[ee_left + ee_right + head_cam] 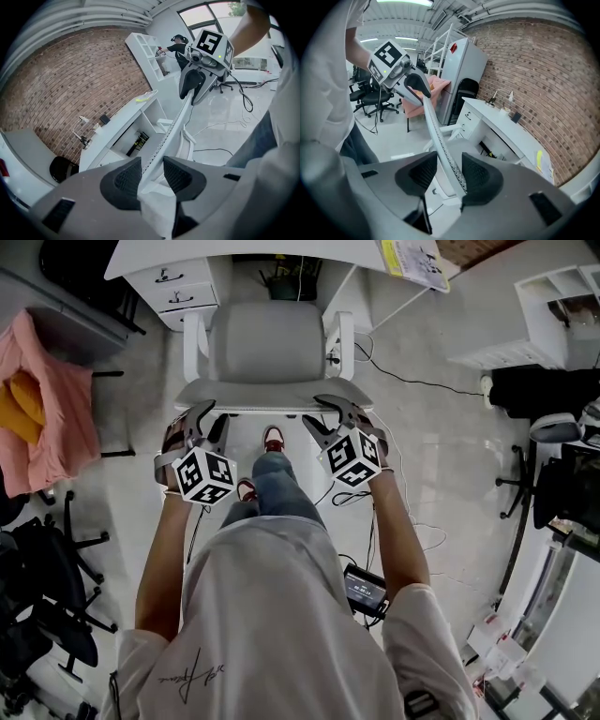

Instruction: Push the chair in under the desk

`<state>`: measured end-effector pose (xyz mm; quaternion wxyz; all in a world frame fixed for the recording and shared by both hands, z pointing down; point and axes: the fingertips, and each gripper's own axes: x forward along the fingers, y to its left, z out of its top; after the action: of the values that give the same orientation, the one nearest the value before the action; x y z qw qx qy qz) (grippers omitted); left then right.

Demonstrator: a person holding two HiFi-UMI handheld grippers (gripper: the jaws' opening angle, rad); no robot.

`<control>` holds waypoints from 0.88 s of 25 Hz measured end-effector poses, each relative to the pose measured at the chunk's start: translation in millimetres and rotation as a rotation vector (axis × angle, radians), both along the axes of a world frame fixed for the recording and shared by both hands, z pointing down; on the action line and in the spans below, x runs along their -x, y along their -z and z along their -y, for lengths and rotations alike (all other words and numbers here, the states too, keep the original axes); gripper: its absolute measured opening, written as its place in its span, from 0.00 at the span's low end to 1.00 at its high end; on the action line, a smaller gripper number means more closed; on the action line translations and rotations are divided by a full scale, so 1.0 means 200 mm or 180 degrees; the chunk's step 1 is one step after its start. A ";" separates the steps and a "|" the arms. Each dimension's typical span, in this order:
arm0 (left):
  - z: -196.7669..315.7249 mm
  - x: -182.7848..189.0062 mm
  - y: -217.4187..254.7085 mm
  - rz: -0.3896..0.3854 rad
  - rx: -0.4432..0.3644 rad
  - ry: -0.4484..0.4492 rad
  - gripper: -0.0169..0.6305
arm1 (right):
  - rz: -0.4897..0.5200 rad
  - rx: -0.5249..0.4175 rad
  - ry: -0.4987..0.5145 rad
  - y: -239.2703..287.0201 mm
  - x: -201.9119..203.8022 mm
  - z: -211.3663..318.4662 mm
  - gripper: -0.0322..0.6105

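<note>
Both forearms reach forward and angle downward; the left tool (212, 414) clamps the top rim of the chair backrest (264, 394), while the right tool (321, 412) straddles it with jaws slack.

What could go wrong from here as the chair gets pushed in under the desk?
1. The right tongs look loose round the thin backrest edge, so they might slip off under a push.
2. The left armrest sits close to the drawer unit and could catch on it.
3. The cable on the floor beside the chair could get dragged or pinched beneath it.
</note>
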<state>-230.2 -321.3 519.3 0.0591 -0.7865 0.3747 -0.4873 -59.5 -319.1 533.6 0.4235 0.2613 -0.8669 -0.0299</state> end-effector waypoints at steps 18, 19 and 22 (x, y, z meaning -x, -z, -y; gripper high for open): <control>-0.02 0.02 -0.01 0.0046 0.0025 0.0048 0.25 | -0.0059 -0.0083 0.0100 -0.01 0.02 -0.02 0.32; -0.02 0.02 -0.01 0.0041 0.0018 0.0057 0.25 | -0.0061 -0.0082 0.0096 -0.02 0.02 -0.02 0.32; -0.03 0.03 -0.01 0.0033 0.0010 0.0078 0.25 | -0.0071 -0.0077 0.0071 -0.02 0.03 -0.03 0.32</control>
<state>-235.3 -314.6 521.3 0.0539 -0.7794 0.3833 -0.4927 -64.6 -312.5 537.6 0.4296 0.2564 -0.8645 -0.0480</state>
